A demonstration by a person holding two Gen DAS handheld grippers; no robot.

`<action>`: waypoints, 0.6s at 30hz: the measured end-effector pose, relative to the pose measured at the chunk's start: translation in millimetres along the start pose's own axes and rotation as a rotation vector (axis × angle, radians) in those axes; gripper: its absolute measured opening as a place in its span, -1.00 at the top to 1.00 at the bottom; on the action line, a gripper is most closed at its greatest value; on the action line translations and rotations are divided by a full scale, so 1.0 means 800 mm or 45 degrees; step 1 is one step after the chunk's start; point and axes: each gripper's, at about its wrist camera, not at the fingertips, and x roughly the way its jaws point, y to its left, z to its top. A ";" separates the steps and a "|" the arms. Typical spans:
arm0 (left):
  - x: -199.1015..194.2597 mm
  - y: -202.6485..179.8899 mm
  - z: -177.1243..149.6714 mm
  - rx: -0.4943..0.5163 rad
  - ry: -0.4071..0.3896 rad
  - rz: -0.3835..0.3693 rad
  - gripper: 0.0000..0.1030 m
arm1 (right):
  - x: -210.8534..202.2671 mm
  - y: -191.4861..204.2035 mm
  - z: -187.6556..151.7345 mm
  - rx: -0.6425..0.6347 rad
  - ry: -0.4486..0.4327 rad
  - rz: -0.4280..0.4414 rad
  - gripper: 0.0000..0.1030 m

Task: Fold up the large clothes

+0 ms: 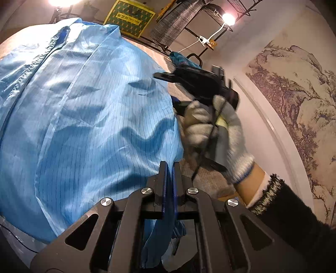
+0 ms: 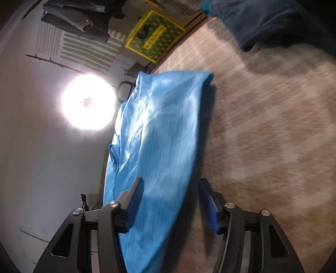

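A large light-blue striped garment lies spread on a brown table. My left gripper is shut on the garment's near edge, with blue cloth hanging down between the pads. In the left wrist view, the right gripper is held in a gloved hand beside the garment's right edge. In the right wrist view, my right gripper is open, its jaws straddling the edge of the garment just above the table. The view is blurred.
A dark blue cloth lies at the table's far end. A yellow-green bag and wire racks stand behind the table. Bright lamps shine nearby. A painted wall hanging is on the right.
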 end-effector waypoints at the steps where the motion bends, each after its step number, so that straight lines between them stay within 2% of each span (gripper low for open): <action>1: 0.000 0.000 0.000 0.003 0.004 -0.001 0.96 | 0.007 0.001 0.001 0.011 0.006 0.001 0.25; 2: -0.002 -0.002 -0.002 0.006 0.009 -0.002 0.96 | 0.016 0.003 0.001 0.029 0.016 0.009 0.51; 3: -0.003 0.000 0.000 0.008 0.015 -0.002 0.96 | 0.020 0.004 0.001 0.038 0.018 0.002 0.59; 5: -0.004 0.002 0.001 0.009 0.041 -0.009 0.96 | 0.027 0.018 0.000 0.019 -0.013 -0.125 0.89; 6: -0.005 0.004 0.002 0.017 0.060 -0.011 0.97 | 0.028 0.025 0.001 0.003 -0.025 -0.165 0.94; 10: -0.016 0.019 0.005 0.011 0.114 -0.035 0.97 | 0.028 0.068 0.000 -0.090 -0.072 -0.287 1.00; 18: -0.052 0.057 0.008 -0.043 0.116 -0.084 0.98 | 0.070 0.188 -0.024 -0.561 -0.099 -0.605 1.00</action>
